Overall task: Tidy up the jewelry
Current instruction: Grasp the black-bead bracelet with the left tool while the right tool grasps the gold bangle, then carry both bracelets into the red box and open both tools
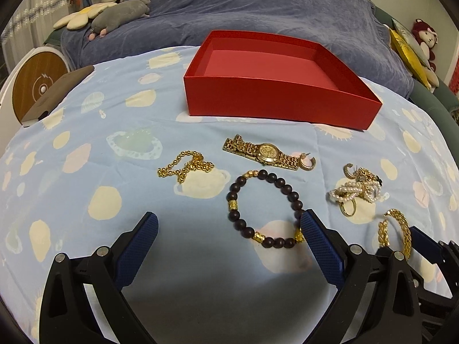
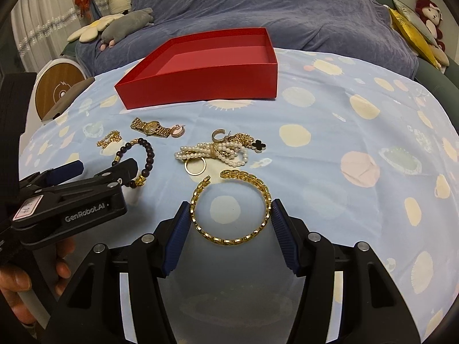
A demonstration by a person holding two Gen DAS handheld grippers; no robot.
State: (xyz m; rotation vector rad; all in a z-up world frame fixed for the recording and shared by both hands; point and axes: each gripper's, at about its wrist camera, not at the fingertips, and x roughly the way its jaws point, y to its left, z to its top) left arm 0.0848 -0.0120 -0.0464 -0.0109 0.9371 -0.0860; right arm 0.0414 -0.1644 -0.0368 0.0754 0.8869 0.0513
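Left gripper (image 1: 229, 223): its jaws are standing wide apart, low over the cloth; the right pad is touching or just overlapping the near-right edge of the bead bracelet, the left pad is sitting over bare cloth.
Right gripper (image 2: 231, 209): its jaws are standing apart, one pad on each side of the gold link bangle, both at or very near its outer edge; whether they are pressing it I cannot tell.
Bead bracelet (image 1: 265, 209): dark beads with gold spacers, lying flat, near centre of the left wrist view.
Gold link bangle (image 2: 232, 209): an open cuff, lying flat on the cloth with its gap facing far.
Gold watch (image 1: 262, 152): lying far of the bead bracelet, a hoop earring (image 1: 308, 163) touching its right end.
Gold bead chain (image 1: 185, 164): lying bunched, left of the watch.
Pearl tangle (image 2: 213, 150): pearls, a gold ring and a black clover charm are lying heaped, just far of the bangle.
Red box (image 1: 275, 77): sitting open on the far side of the tablecloth (image 2: 358, 200), nothing showing inside it.
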